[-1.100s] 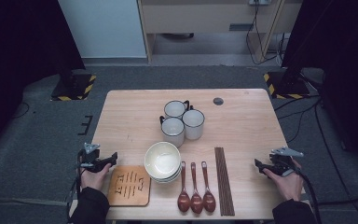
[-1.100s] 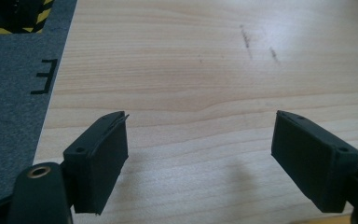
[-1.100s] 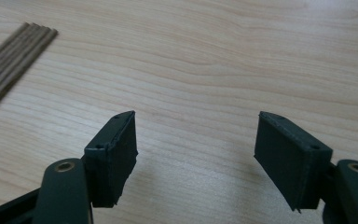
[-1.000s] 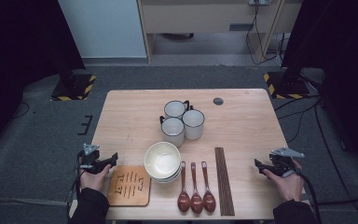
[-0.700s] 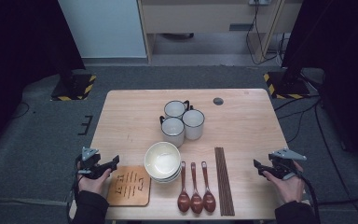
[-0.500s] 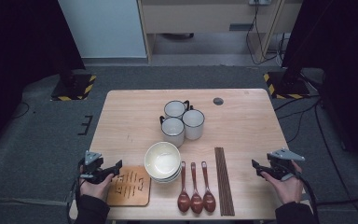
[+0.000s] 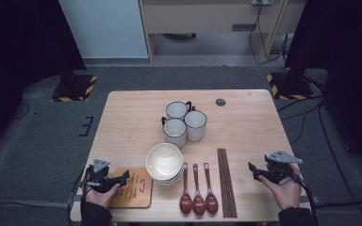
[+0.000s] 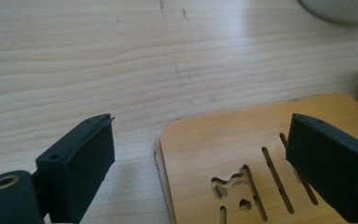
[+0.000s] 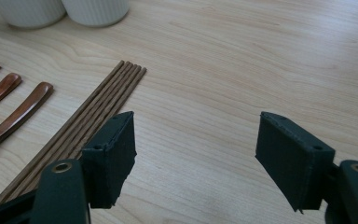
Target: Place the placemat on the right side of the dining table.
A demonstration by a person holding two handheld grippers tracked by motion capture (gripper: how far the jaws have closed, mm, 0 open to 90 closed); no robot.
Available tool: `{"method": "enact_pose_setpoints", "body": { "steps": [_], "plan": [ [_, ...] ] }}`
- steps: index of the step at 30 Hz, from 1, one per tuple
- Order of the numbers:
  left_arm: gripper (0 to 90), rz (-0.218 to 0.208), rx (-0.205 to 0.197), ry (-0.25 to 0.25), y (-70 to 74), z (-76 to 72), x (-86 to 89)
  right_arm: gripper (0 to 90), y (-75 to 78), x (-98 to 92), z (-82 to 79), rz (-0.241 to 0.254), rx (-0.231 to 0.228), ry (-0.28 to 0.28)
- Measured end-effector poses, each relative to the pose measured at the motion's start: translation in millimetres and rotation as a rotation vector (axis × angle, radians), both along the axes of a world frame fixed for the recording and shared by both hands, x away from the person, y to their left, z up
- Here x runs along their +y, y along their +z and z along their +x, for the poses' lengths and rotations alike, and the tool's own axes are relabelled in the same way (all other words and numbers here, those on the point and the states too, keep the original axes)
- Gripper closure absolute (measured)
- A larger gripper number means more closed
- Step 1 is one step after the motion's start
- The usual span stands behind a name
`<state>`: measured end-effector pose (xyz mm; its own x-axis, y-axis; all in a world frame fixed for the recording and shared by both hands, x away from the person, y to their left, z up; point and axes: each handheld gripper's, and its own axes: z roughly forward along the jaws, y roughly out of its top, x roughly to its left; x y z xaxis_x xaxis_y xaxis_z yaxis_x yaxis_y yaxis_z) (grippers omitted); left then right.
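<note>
Nearest the person, the left gripper point(image 7: 125, 177) sits right over the near-left edge of the wooden trivet point(image 7: 133, 187), and that trivet works as the landmark here. In the left gripper view its jaws are spread wide and have just been opening; the trivet's rounded corner point(image 8: 261, 154) lies between them with no pad pressing on it. That view cuts the trivet off at the bottom, so its cut-out slots show only in part. From above, the hand point(image 7: 101, 193) hides the trivet's left edge.

Just right of the trivet, touching or nearly so, is the stack of cream bowls point(image 7: 164, 163). How many are stacked is hard to count. Further right lie three brown spoons point(image 7: 198, 190) side by side, then a bundle of dark chopsticks point(image 7: 226, 181).

Well to the right of the trivet, past the chopsticks, the right gripper point(image 7: 252, 169) has its jaws wide apart too, with just bare table point(image 9: 242, 79) between them. In the right gripper view the chopsticks point(image 9: 93, 119) run under the left jaw, so their near ends are hidden, and the spoons point(image 9: 9, 105) are cropped at the frame edge.

Beyond the trivet, toward the table's middle, three white mugs point(image 7: 185, 123) huddle together. A small dark round thing point(image 7: 220, 101) sits farther back; too small to tell what it is.
</note>
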<state>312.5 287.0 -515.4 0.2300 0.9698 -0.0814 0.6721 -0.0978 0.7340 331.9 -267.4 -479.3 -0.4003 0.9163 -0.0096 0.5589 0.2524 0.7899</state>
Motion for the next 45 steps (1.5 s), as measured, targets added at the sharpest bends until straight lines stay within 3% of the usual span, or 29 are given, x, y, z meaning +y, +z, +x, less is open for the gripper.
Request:
{"method": "enact_pose_setpoints", "body": {
  "steps": [28, 45],
  "plan": [
    [4.7, 0.013, 0.065, -0.044, -11.2, 1.0, -10.4, 28.3, -0.9, 19.4, -2.2, -0.009, 0.011, 0.059],
    [12.8, 0.014, 0.072, -0.015, -8.2, -0.9, -1.0, 28.3, -4.7, 19.3, -2.0, -0.026, 0.018, 0.068]
  ]
}}
